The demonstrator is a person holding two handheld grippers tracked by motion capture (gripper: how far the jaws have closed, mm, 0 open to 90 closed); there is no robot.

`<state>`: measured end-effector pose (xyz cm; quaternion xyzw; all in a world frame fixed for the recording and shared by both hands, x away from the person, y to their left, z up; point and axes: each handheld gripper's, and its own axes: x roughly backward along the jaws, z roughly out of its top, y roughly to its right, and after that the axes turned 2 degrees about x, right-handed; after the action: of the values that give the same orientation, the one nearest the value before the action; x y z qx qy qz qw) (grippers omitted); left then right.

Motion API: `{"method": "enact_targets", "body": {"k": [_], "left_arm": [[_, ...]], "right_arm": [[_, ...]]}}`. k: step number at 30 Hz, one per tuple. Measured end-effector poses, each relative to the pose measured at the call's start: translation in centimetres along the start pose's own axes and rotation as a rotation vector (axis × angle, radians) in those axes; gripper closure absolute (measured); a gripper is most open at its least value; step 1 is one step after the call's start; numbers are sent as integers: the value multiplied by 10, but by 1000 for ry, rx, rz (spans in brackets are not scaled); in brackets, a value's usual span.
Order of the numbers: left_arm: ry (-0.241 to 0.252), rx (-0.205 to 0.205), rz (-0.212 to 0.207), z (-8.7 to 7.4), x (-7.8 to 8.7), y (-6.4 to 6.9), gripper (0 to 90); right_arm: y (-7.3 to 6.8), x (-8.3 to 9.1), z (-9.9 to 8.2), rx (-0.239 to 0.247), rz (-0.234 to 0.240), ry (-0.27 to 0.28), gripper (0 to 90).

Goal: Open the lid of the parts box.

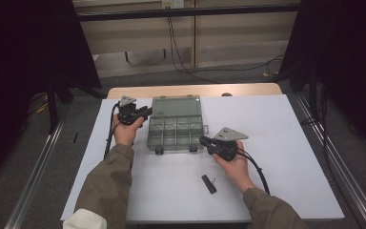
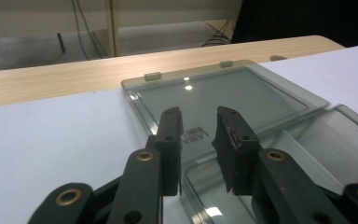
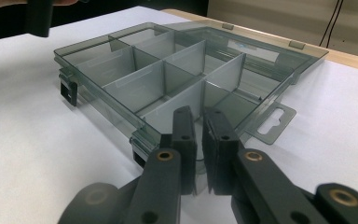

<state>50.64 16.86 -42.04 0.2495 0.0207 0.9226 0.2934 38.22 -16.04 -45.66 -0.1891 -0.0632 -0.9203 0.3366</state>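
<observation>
White table [image 1: 286, 143]; smoky clear box [image 1: 176, 125], lid open

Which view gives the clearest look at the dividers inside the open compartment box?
The right gripper view: the compartment box lies close, its dividers and empty cells plainly visible. The high view shows the whole box small, dividers only as faint lines. The left gripper view shows mostly its flat lid.

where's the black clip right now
In the high view the black clip lies on the white sheet, near the front edge, just left of the right hand.
</observation>
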Motion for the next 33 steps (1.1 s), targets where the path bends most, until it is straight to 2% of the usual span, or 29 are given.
{"method": "enact_targets", "body": {"k": [5,8,10,14,18,20,22,26,30,33], "left_arm": [[13,-16,-34,-6,14,4,639],[40,-23,-49,-9,24,8,605],[43,-24,-63,-11,29,10,564],[66,-19,-98,-15,41,17,545],[76,-31,-111,-18,52,22,490],[65,-46,-112,-20,57,23,444],[76,-37,-126,-24,62,24,413],[88,-30,-136,-31,72,25,342],[105,-27,-147,-39,82,26,290],[112,-44,-148,-46,90,27,276]], "right_arm": [[2,3,2,-12,3,-6,808],[4,7,4,-33,9,13,792],[3,10,6,-38,13,18,757],[1,14,7,-56,28,20,699],[1,20,6,-79,41,31,654],[3,25,5,-104,47,41,604],[3,29,5,-110,46,38,581],[2,35,4,-108,43,13,445],[-1,43,5,-105,48,18,373],[-3,47,8,-103,53,38,342]]}}
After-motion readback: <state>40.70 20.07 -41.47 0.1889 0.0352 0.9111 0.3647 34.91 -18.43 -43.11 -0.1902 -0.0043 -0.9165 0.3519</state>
